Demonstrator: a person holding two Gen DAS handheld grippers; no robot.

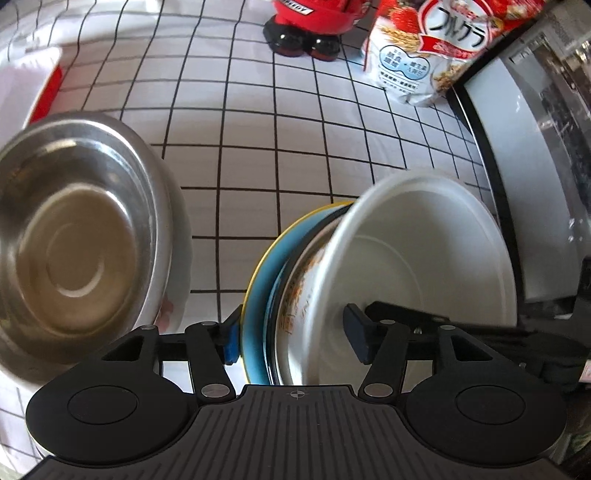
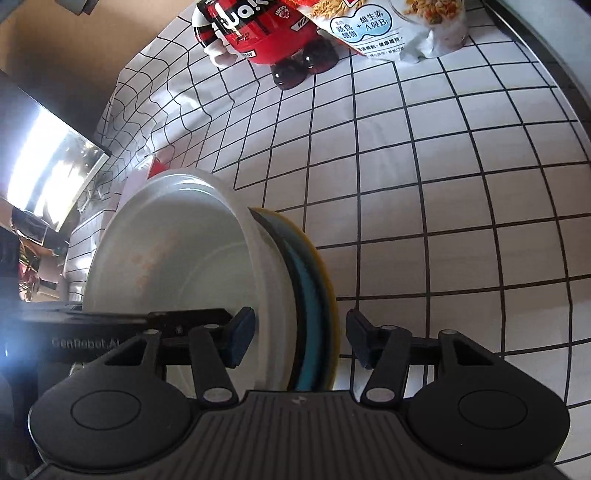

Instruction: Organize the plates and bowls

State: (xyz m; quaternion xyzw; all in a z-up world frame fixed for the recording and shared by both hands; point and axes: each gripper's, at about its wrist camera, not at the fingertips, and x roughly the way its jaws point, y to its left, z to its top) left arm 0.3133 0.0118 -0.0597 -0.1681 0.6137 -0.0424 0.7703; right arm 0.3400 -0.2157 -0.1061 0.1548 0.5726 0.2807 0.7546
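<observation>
Broadly, a bench (image 1: pixel 280 122) covered in a white cloth with a black grid fills both views, and every dish sits or hangs over it.

At its left side in the left wrist view lies a steel bowl (image 1: pixel 74 236), mouth up and tilted toward the camera, nested in a white bowl with a pink flower print whose edge shows just beneath it.

Next in size is the white bowl (image 1: pixel 424 258) with orange print on its outer wall, stacked with a blue plate (image 1: pixel 258 288) that has a yellow rim (the two are pressed together, standing on edge). This stack is held up between the two grippers.

A cereal bag (image 1: pixel 424 51) stands at the far end of the bench, beside a red figurine (image 1: pixel 306 26) with black shoes.

The left gripper (image 1: pixel 291 332) spans the stack, one blue pad against the plate's back and the other inside the bowl, so it holds both. The right gripper (image 2: pixel 301 338) straddles the same stack from the opposite side, its left pad inside the bowl, while its right pad stands just apart from the plate's yellow rim.
</observation>
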